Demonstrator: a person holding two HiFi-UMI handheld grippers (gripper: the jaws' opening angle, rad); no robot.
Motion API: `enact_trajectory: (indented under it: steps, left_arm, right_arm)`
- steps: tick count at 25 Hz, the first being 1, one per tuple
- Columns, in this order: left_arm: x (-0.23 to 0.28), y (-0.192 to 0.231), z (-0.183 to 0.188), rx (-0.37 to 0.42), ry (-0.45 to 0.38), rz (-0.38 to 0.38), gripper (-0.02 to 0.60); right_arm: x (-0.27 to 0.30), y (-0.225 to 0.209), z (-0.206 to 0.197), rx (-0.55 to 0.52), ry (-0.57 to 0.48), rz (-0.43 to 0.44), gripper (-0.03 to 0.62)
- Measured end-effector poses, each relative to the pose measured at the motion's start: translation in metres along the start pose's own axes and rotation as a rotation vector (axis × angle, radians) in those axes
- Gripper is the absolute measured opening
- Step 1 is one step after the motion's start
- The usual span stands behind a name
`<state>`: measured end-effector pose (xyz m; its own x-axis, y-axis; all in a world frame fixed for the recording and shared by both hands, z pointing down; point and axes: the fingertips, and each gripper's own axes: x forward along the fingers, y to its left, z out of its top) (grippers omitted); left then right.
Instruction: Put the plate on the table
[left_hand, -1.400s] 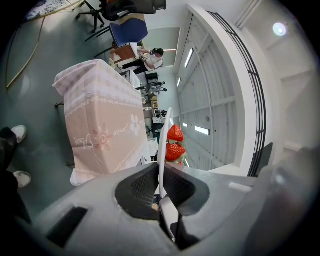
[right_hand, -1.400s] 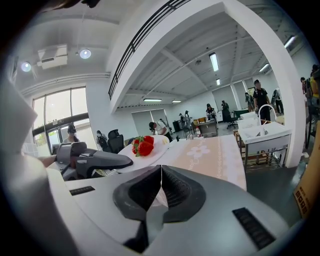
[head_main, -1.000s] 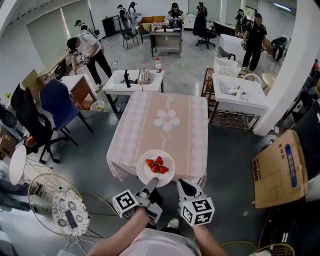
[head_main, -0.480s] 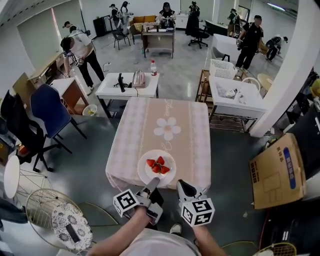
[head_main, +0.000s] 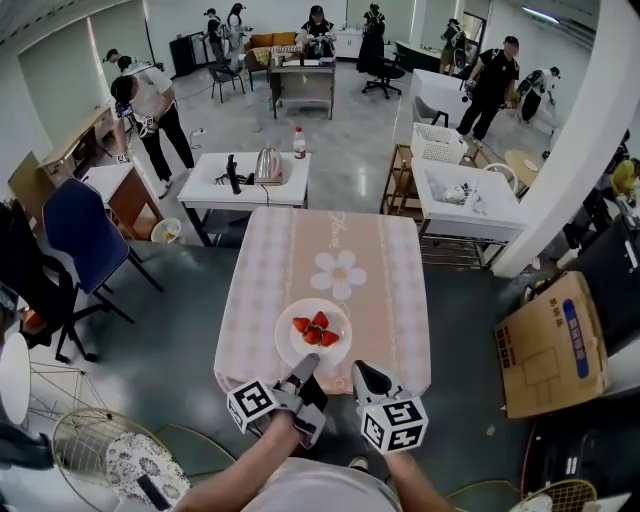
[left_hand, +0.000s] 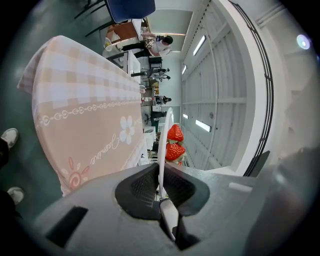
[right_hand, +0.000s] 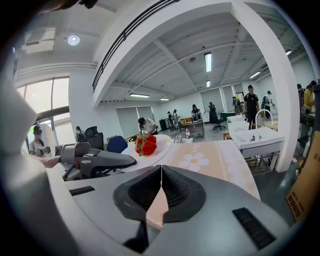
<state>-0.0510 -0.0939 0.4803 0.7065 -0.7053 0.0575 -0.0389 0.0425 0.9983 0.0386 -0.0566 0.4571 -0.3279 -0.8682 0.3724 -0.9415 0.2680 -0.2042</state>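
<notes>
One plate (head_main: 288, 346), four strawberries (head_main: 314, 331) on it as best I count, pinched at its rim by the left gripper (head_main: 307, 366) over the table (head_main: 330, 245) near edge; right gripper (head_main: 359, 371) closed, empty, alongside. One box (head_main: 550, 345) on the floor, right of the table

I see the plate (head_main: 291, 346), strawberries (head_main: 314, 331) on it, just ahead of my left claw (head_main: 308, 366) over the near end of the table (head_main: 330, 240), my right claw (head_main: 358, 369) beside it on the right.
</notes>
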Motion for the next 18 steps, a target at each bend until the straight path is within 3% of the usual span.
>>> enact_trajectory:
  steps: [18]
  left_arm:
    - [0.003, 0.01, 0.081, -0.045, 0.034, -0.014, 0.025]
  right_arm:
    - [0.067, 0.033, 0.02, -0.02, 0.016, -0.061, 0.005]
